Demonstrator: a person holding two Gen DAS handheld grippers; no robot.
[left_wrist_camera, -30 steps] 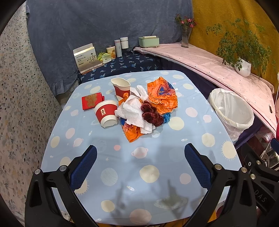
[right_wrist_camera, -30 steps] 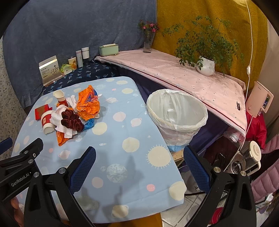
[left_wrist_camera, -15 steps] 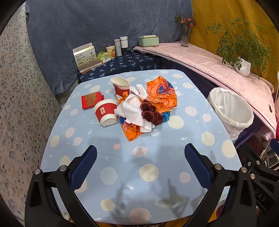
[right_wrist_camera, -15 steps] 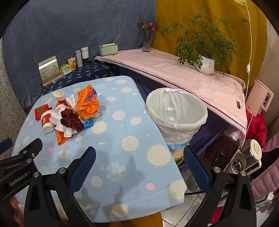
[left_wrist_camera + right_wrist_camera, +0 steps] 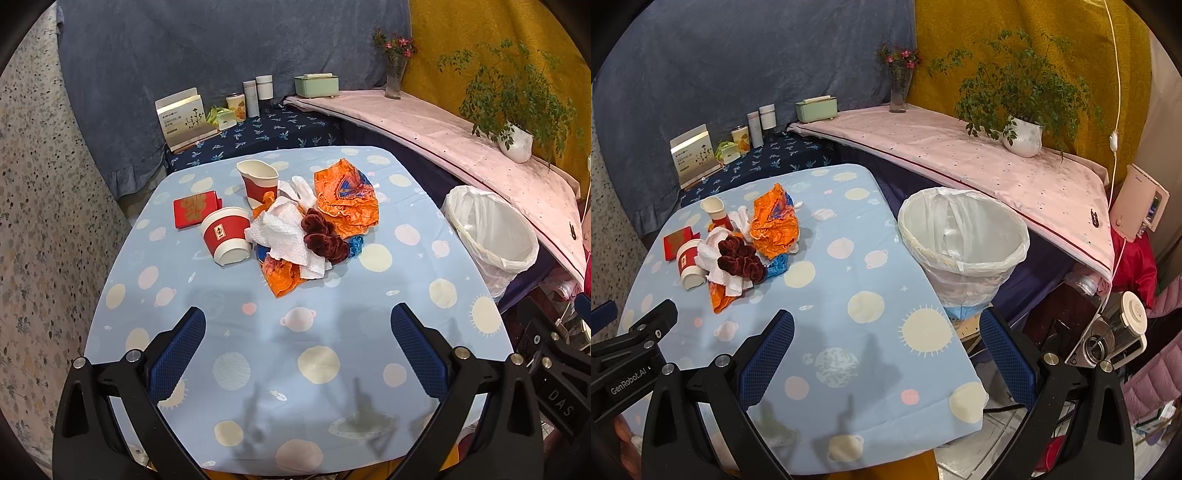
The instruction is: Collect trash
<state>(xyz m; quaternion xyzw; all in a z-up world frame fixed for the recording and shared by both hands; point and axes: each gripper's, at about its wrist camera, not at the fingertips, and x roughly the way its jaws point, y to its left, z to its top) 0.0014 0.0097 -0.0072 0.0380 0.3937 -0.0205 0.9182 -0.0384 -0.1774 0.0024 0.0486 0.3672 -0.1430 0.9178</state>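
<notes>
Nothing collected yet, judging by the layout. Bench [image 5: 229,306] in blue dotted cloth, carrying all the trash in one heap well ahead of both jaws. Lined bin [image 5: 964,243] off the bench edge, apparently empty, ahead of the right jaws. Heap, by size: orange wrapper [image 5: 347,201], crumpled tissue [image 5: 282,236], maroon scrunchie [image 5: 323,238], two red paper cups [image 5: 227,236]. Left gripper [image 5: 297,347] and right gripper [image 5: 886,345] held above the near bench, jaws spread wide, gripping nothing.

Crumpled orange wrappers [image 5: 347,201], white tissues [image 5: 286,236] and two red cups [image 5: 226,236] heaped mid-table.
</notes>
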